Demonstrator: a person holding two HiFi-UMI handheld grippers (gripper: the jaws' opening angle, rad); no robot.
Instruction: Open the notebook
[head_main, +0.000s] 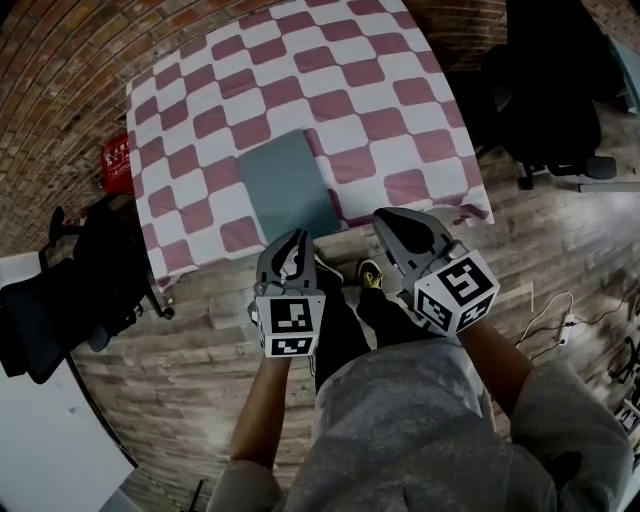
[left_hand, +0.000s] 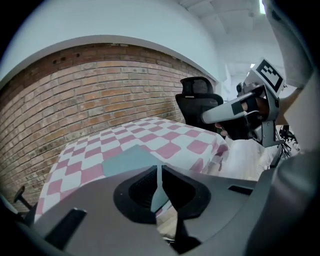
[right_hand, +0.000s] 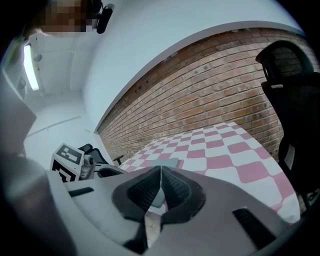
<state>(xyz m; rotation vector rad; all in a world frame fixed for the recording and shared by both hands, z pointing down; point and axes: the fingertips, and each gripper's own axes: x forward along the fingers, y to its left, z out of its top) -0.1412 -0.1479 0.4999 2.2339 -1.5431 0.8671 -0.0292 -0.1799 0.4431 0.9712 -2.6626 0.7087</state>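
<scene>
Item: notebook (head_main: 288, 185), closed, lying flat on the checkered table (head_main: 400, 100), centre, near edge. L gripper (head_main: 296, 240) & R gripper (head_main: 392, 220): jaws clenched, nothing btwn, both short of table. Tip: part jaws first, pinch cover's free edge only, lift slowly.

We are seeing a table (head_main: 425, 150) in a pink-and-white checked cloth (head_main: 330, 70), a brick wall (head_main: 70, 60) running behind it, a black office chair (head_main: 560, 110) standing right of it, and a red object (head_main: 117, 163) sitting at its left.
</scene>
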